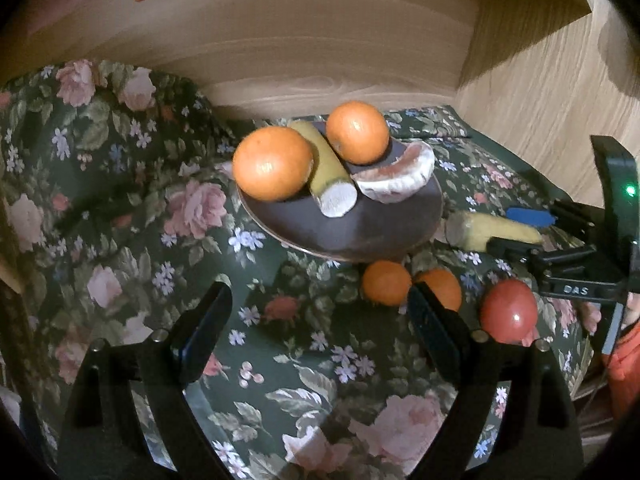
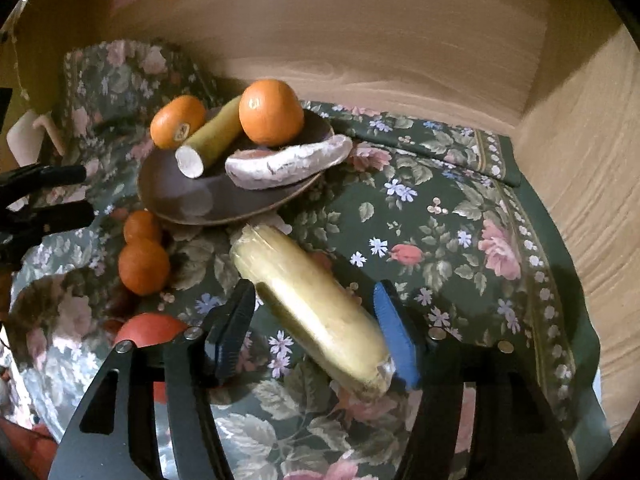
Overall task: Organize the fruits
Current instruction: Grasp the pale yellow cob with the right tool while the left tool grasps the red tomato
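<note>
A dark plate (image 1: 340, 236) on the floral cloth holds two oranges (image 1: 272, 164) (image 1: 357, 132), a cut green-yellow piece (image 1: 328, 172) and a peeled pink citrus segment (image 1: 400, 176). In front of the plate lie two small tangerines (image 1: 386, 282) (image 1: 440, 284) and a red round fruit (image 1: 508, 312). My left gripper (image 1: 320, 312) is open over bare cloth, just left of the tangerines. A film-wrapped yellow piece (image 2: 316, 304) lies on the cloth between the fingers of my right gripper (image 2: 316, 324). That gripper is open, with a small gap at the left pad.
Wooden walls (image 1: 540, 92) close the space at the back and on the right. The cloth (image 2: 460, 240) bunches up into a hump at the back left (image 1: 100, 120). An orange sleeve (image 1: 624, 356) shows behind the right gripper. A pale object (image 2: 26, 136) stands at the far left.
</note>
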{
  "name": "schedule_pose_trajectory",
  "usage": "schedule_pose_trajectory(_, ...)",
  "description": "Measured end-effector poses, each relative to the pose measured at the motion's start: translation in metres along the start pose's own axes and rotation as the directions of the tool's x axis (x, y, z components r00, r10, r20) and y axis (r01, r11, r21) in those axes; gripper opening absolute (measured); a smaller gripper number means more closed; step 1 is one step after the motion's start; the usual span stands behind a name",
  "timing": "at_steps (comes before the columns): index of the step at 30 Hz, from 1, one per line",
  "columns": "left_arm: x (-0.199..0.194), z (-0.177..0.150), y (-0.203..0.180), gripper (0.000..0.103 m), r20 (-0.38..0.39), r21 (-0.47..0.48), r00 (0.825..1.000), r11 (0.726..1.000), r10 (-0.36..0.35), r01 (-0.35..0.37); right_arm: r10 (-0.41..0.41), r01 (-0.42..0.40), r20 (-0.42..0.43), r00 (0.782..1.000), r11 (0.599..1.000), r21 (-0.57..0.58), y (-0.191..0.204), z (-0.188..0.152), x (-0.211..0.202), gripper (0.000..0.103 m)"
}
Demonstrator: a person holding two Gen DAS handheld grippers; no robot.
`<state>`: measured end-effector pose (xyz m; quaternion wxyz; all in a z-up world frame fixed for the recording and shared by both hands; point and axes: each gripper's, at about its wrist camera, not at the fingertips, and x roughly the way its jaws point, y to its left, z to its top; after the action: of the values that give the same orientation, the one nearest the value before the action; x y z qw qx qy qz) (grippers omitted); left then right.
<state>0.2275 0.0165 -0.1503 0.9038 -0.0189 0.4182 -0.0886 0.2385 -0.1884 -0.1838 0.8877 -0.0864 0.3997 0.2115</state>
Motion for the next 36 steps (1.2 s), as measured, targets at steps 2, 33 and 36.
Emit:
schedule_pose_trajectory(2, -0.001, -0.003, -0.003, 0.09, 0.001, 0.004, 1.0, 1.0, -0.001, 0.001, 0.004, -0.004, -0.005, 1.0, 1.0, -0.001, -0.001, 0.0, 0.003, 0.064)
schedule_pose_trajectory(33, 0.008, -0.011, -0.101, 0.09, -0.024, 0.125, 0.985, 0.977, -0.169, 0.17, -0.005, 0.005, -0.006, 1.0, 0.995, 0.102, -0.006, -0.041, -0.019, 0.038)
schedule_pose_trajectory(36, 0.013, -0.013, -0.109, 0.09, -0.034, 0.136, 0.985, 0.976, -0.169, 0.172, -0.006, 0.002, 0.029, 1.0, 0.992, 0.122, -0.007, -0.045, -0.022, 0.035)
